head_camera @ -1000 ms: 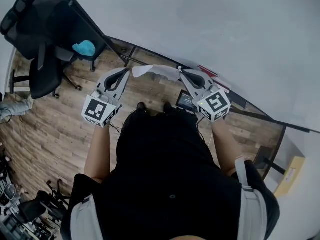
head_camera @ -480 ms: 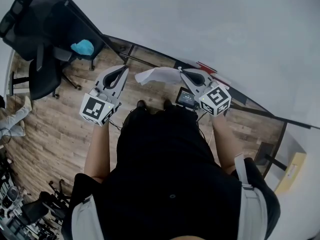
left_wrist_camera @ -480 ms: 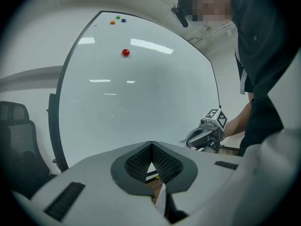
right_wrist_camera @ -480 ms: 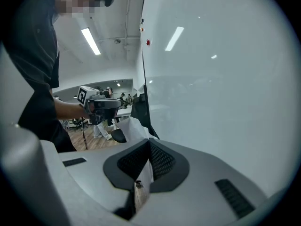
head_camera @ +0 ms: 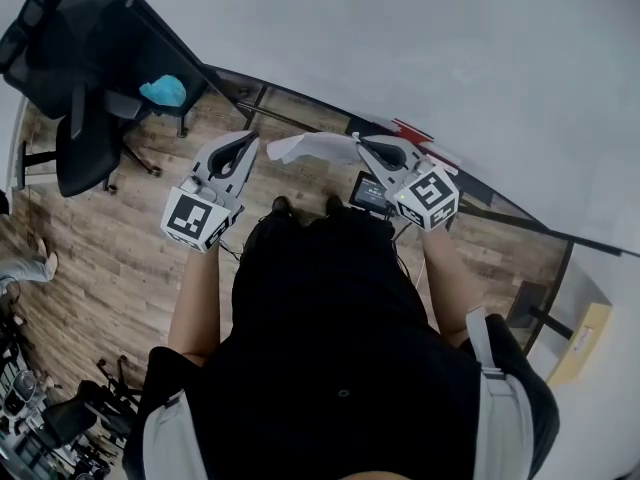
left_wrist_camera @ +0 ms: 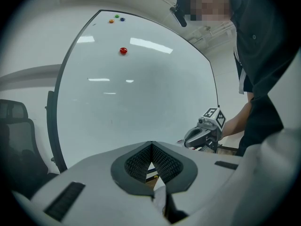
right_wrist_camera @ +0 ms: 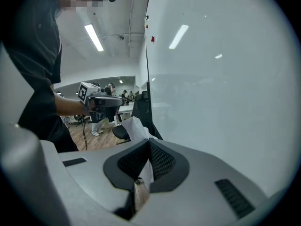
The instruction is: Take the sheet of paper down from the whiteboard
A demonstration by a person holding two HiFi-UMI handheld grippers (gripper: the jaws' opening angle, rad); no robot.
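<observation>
Your right gripper [head_camera: 362, 145] has its jaws clamped on one end of the sheet of paper [head_camera: 310, 146]. The sheet is down from the whiteboard [head_camera: 420, 48] and hangs in the air on the near side of it, over the wooden floor [head_camera: 120, 258]. From the jaws it reaches leftward, slightly crumpled. Its free end lies just beside the tip of your left gripper [head_camera: 248, 140], apart from it. The left gripper's jaws are pressed together with nothing between them.

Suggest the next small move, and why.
Probably draw the right gripper back from the whiteboard, jaws staying shut: the paper is pinched there and hangs clear of the board, while the left gripper is shut, apparently on nothing.
</observation>
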